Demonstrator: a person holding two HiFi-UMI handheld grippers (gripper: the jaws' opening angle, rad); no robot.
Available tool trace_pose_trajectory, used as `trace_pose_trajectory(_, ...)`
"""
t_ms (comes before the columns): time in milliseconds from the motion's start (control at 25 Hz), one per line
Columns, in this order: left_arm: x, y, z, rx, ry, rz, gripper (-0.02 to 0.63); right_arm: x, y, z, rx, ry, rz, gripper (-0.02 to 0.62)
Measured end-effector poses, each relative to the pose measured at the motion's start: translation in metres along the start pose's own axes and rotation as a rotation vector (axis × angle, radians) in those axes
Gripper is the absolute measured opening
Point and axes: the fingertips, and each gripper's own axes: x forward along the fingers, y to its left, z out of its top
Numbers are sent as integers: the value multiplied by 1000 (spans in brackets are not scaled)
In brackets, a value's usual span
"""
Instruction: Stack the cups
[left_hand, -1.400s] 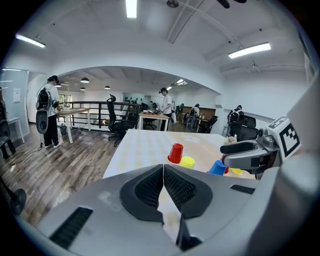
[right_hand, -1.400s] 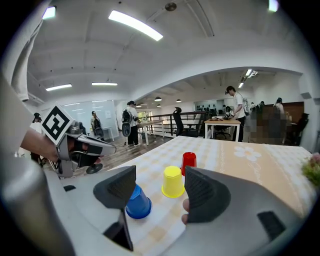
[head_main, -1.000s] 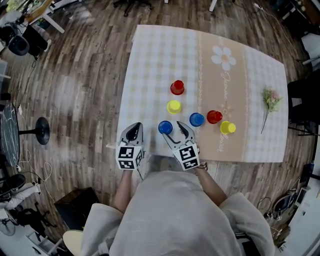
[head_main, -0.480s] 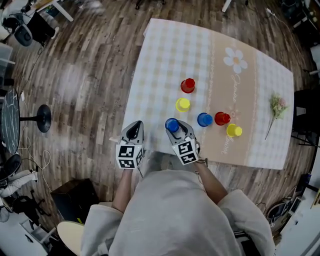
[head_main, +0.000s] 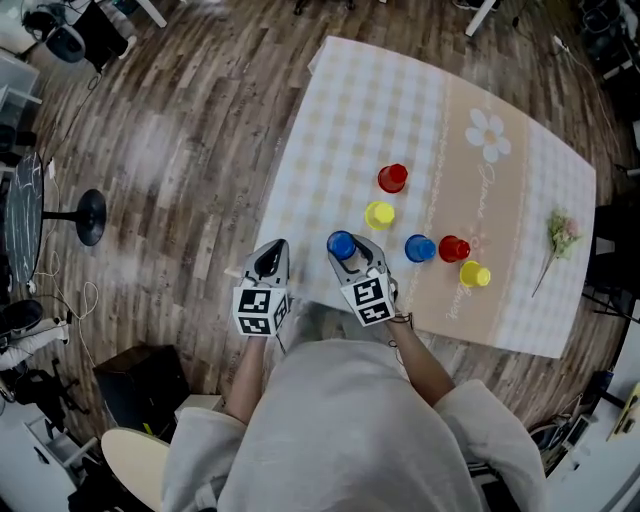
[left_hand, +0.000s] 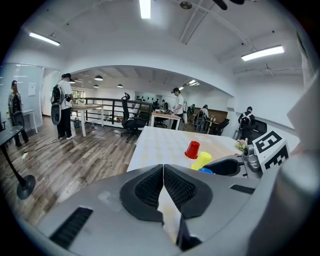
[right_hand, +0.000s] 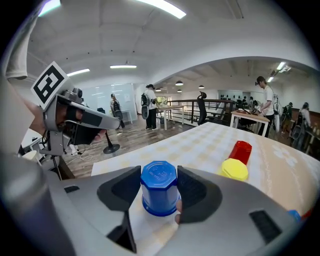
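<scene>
Wood-plank floor all round, and a checked tablecloth (head_main: 340, 110) is our playing field, with six cups on it, every one mouth-down and every one standing alone. Nothing is nested yet, so by my reading the stacking has barely begun.

First pick is on: the right gripper (right_hand: 158, 190) has its two pads pressed against the sides of the blue cup (right_hand: 159, 175) at the near edge of the cloth. It looks like a firm pinch, though from this angle it is hard to say whether the rim sits on the cloth or has just cleared it.

The left gripper (left_hand: 163, 172) hangs just beside, off the near corner, jaws pressed together on nothing.

Out beyond, a yellow cup (head_main: 379, 214) stands near the held one, with a red cup (head_main: 392, 178) just past it. To the right runs a close row: second blue cup (head_main: 419, 248), second red cup (head_main: 453, 248), second yellow cup (head_main: 474, 273). A flower sprig (head_main: 563, 235) lies well apart at the far right.

So five cups wait untouched, and the whole stack remains to be built.
</scene>
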Motion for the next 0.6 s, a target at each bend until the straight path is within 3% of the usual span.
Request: trace_pose_trajectory(600, -17, 23, -7, -33, 2, 63, 14, 51, 43, 23, -67, 1, 115, 227)
